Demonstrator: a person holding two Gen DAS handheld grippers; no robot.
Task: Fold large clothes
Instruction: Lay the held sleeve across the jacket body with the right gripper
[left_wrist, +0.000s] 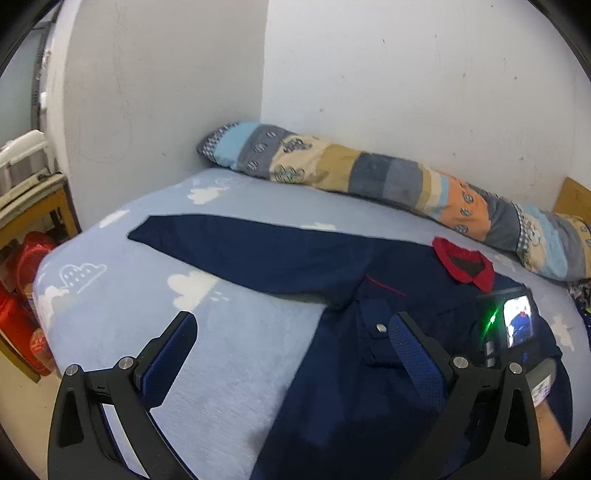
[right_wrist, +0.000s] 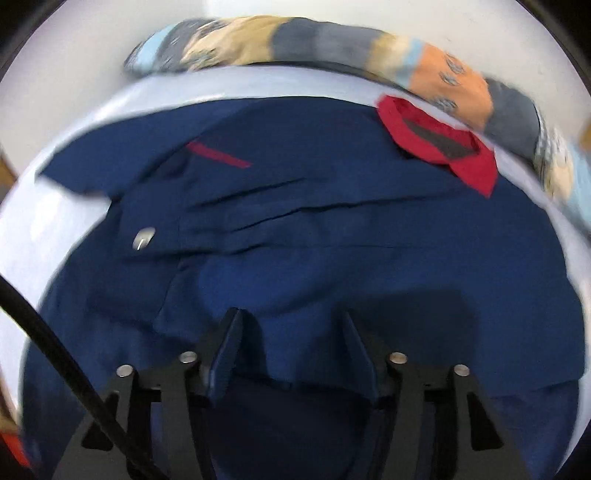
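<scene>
A navy work shirt with a red collar lies flat on the bed, one long sleeve stretched out to the left. It also fills the right wrist view, collar at upper right, a metal snap at left. My left gripper is open above the shirt's left side edge and the bedsheet, holding nothing. My right gripper is open just above the shirt's front; a fold of navy cloth lies between its fingers. The right gripper's body shows in the left wrist view.
The bed has a light blue cloud-print sheet. A long patchwork bolster pillow lies along the white wall behind the shirt. A wooden shelf and red bags stand left of the bed.
</scene>
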